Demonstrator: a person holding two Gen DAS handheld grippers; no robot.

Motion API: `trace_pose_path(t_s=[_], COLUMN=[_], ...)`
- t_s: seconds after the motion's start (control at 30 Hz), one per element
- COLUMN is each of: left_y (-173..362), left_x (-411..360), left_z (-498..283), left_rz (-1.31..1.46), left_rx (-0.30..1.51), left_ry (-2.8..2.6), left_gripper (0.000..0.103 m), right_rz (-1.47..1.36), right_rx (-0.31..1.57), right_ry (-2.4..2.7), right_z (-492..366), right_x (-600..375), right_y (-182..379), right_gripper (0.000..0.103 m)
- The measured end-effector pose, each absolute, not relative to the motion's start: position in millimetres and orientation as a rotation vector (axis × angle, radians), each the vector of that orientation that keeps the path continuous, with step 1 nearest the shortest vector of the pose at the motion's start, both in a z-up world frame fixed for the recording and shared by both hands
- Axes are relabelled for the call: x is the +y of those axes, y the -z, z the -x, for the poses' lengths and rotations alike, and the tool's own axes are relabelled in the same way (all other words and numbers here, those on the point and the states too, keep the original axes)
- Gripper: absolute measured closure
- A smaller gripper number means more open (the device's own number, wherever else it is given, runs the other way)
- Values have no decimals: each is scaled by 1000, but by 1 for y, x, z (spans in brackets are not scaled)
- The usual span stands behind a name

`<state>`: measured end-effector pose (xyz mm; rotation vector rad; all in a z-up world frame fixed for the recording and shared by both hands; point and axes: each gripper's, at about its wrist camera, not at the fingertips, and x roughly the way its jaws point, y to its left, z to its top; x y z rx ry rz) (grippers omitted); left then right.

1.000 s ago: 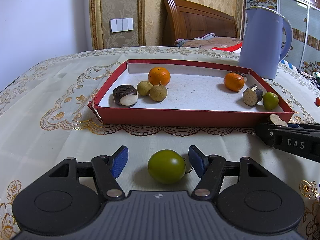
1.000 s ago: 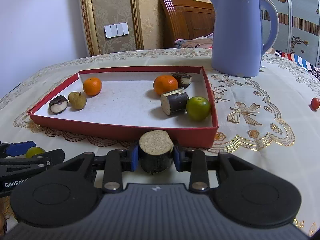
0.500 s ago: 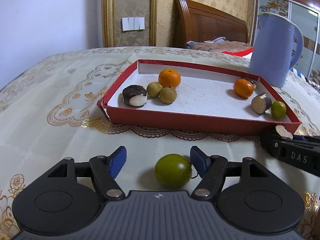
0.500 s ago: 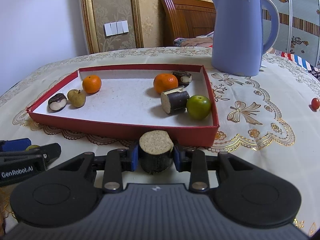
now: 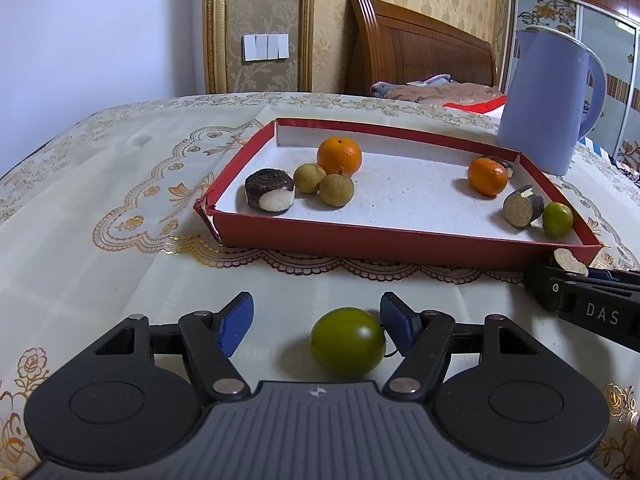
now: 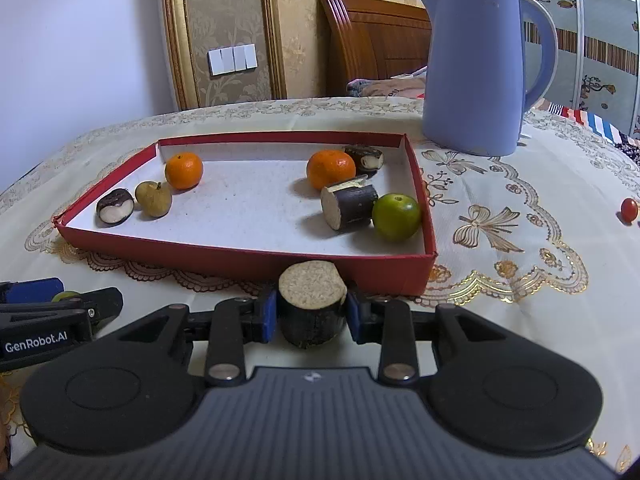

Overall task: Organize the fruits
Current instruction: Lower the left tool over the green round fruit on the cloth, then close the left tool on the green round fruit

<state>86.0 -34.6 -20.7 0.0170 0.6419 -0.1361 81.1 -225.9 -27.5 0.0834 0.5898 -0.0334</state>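
A red tray (image 5: 400, 240) (image 6: 248, 258) holds two oranges (image 5: 339, 156) (image 6: 331, 169), longans (image 5: 336, 189), water chestnuts (image 5: 269, 192), a dark sugarcane piece (image 6: 349, 207) and a green fruit (image 6: 396, 211). My left gripper (image 5: 316, 322) is open around a green fruit (image 5: 347, 340) lying on the tablecloth; the fruit lies close to the right pad. My right gripper (image 6: 312, 316) is shut on a dark sugarcane piece (image 6: 312, 304), just in front of the tray's near wall.
A blue kettle (image 6: 476, 68) stands behind the tray's right corner. A small red fruit (image 6: 629, 209) lies on the cloth at far right. A wooden headboard (image 5: 416, 56) and wall are behind the table.
The left gripper has swung left, so the tray sits more to the right; the green fruit now lies nearer the right pad. The right gripper keeps its hold, nearly still.
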Motion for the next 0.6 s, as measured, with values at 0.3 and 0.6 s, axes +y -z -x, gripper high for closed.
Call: trace_pose_path(t_s=[0.3,0.6], left_y=[19,19], left_x=[-32,-34], left_z=[-85,-84], left_rz=[-13,-22], left_rx=[633,625], left_ry=[139,166], left_gripper=[45,58], right_rz=[-82,-82], right_rx=[576,564], right_ry=[35,37], right_z=[-78,-77], right_x=[-225,-225], right_y=[27,26], right_gripper=[71,71])
